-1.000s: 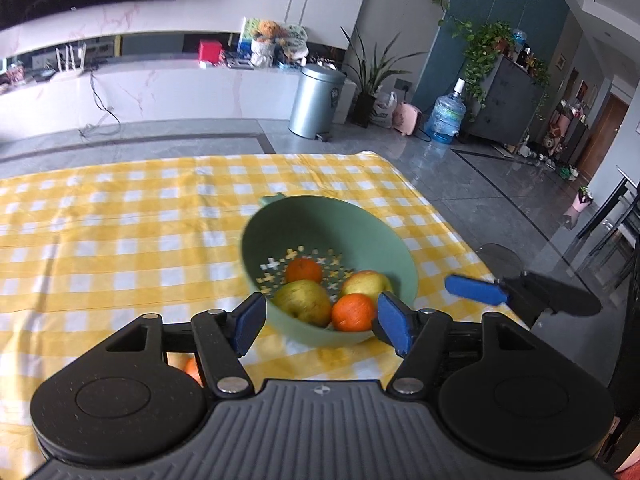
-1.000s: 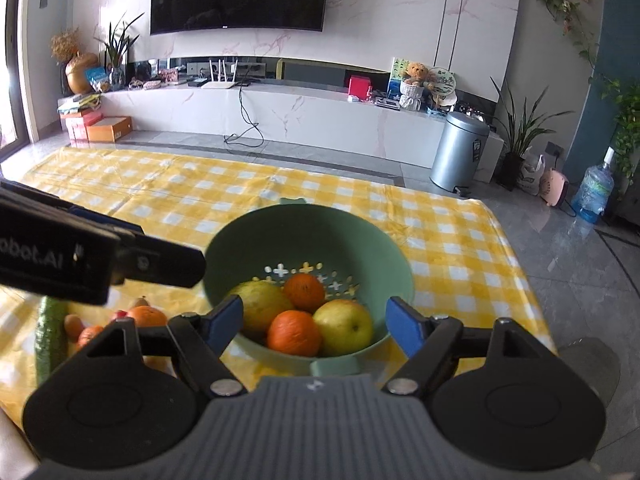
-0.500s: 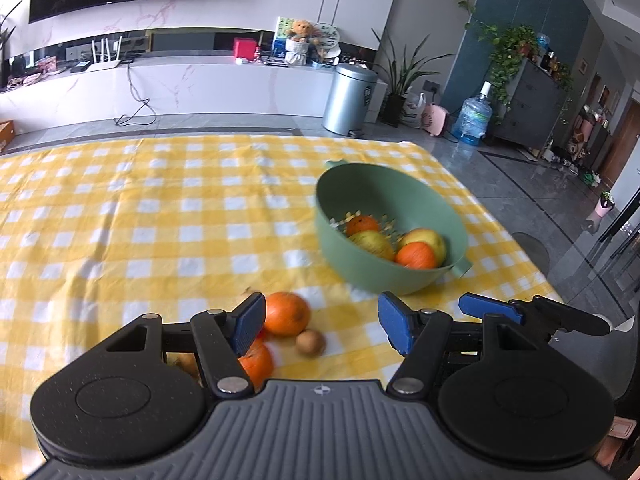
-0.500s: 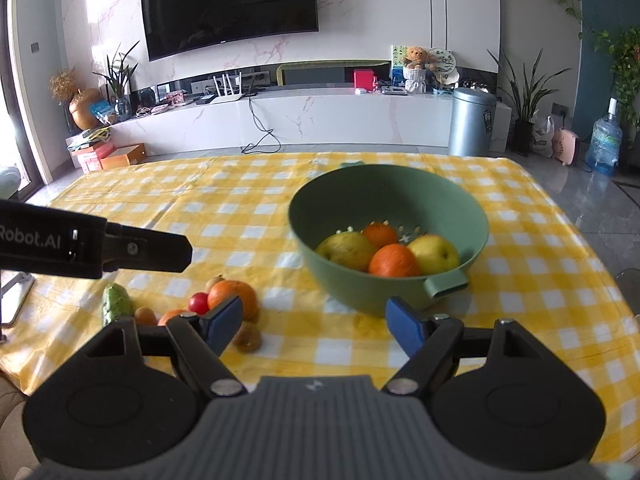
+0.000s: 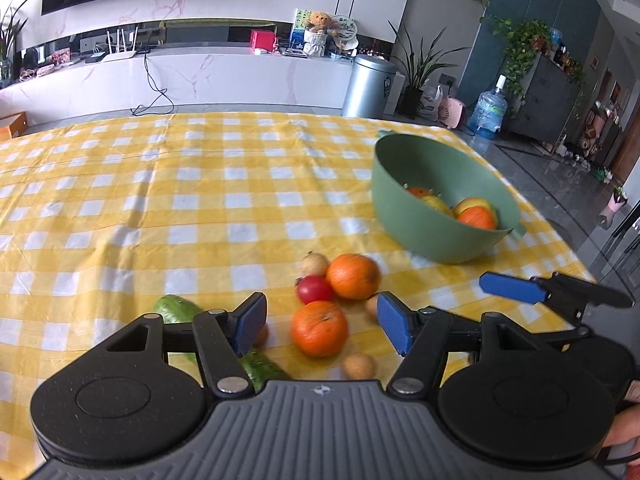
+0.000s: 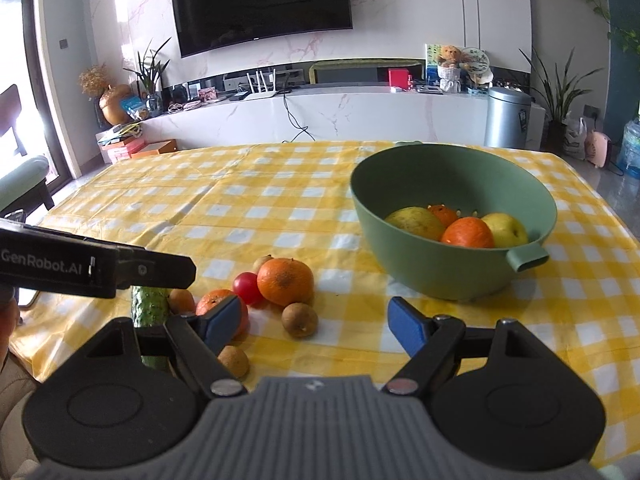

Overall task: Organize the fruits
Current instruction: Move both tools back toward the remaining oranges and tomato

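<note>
Swinging away from the green colander bowl (image 5: 442, 216), both grippers now face the loose pile on the checked worktop (image 5: 160, 200). The bowl, well apart to the right, already holds two oranges, an apple and a pear. The left gripper (image 5: 322, 322) has its fingers open around the near orange (image 5: 319, 328), not touching. The right gripper (image 6: 314, 322) is open and empty, near a small brown fruit (image 6: 299, 320). Picking seems next.

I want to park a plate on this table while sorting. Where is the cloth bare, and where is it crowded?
The yellow checked tablecloth is bare across its far half and left of the green plastic colander bowl. Crowded: the near edge, where oranges, a red tomato, small brown fruits and a green cucumber cluster.
</note>
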`<control>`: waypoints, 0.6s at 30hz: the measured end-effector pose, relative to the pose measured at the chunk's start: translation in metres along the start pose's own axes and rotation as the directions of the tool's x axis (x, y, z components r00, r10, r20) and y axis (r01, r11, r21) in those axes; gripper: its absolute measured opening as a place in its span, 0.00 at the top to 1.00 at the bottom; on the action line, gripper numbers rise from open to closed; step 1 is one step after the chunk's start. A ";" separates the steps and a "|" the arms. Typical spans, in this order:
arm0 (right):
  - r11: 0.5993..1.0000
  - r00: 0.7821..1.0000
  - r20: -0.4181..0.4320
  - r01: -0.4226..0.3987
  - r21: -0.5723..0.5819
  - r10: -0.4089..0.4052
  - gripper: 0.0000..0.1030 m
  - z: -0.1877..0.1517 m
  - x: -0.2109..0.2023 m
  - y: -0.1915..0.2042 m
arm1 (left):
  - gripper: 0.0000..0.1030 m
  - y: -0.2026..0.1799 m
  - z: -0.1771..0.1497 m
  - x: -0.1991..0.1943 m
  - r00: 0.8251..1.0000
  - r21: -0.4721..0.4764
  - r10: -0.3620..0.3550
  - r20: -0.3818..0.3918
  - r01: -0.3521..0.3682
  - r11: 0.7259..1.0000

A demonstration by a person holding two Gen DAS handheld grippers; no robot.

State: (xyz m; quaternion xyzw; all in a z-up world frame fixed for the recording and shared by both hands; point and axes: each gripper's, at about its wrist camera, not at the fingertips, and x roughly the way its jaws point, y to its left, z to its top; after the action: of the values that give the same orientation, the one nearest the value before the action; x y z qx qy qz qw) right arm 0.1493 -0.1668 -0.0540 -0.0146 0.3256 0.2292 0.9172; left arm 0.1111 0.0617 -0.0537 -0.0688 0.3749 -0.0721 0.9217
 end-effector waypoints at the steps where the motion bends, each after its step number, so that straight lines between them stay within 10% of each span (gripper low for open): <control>1: 1.000 1.000 -0.001 0.003 -0.010 -0.003 0.26 -0.001 0.002 0.001 | 0.28 0.001 -0.001 0.001 1.000 0.003 0.000 -0.003 0.000 1.000; 18: 0.994 0.997 -0.060 -0.048 0.099 0.054 0.50 -0.004 0.029 -0.013 | 0.35 -0.008 -0.011 0.032 0.997 0.106 0.002 -0.080 0.006 0.994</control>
State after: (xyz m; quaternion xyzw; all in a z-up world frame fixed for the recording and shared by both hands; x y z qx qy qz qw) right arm 0.1727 -0.1669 -0.0761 0.0313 0.3653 0.2357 0.9000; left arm 0.1254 0.0473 -0.0824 -0.0170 0.4070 -0.0956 0.9083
